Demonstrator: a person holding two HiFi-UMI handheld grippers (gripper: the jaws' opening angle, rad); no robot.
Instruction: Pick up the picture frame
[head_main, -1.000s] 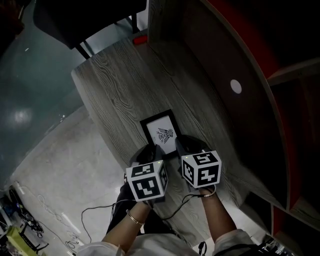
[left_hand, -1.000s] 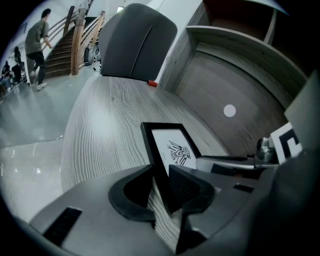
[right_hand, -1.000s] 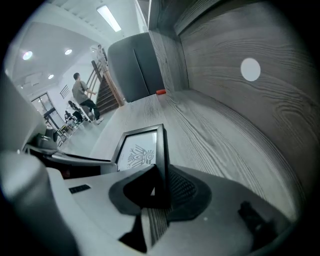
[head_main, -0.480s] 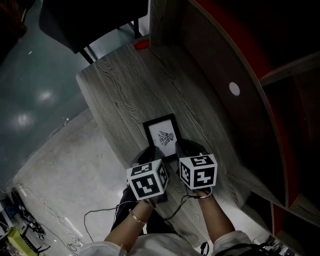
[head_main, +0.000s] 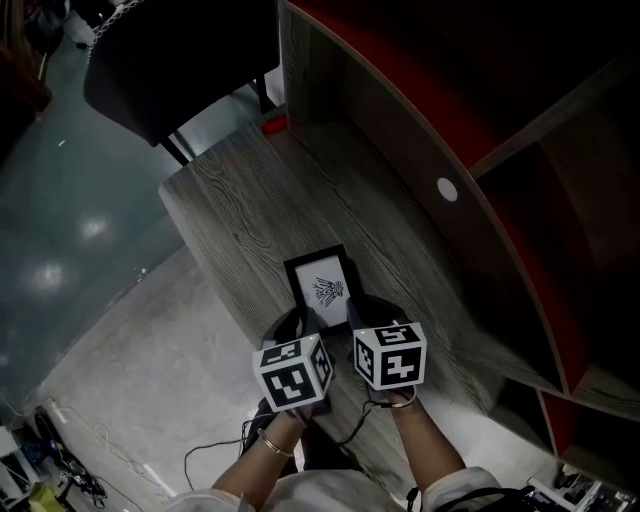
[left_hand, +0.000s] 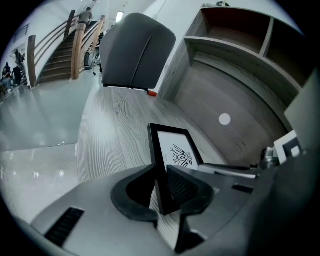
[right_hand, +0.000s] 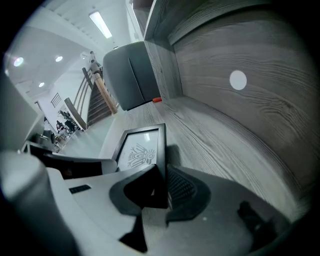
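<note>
Pinching the near corners, left gripper, whose jaws have just been closing, and right gripper both hold the black-rimmed picture frame tilted over the grey wood-grain worktop; I'd lift both level together, avoiding twist.

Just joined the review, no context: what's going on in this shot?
A person works a hand-held gripper in each hand. The left hand-held gripper has just been closing its jaws, now on the left edge of the picture frame. The right hand-held gripper clamps the right edge. Whether the frame has left the grey wooden desk is unclear.
</note>
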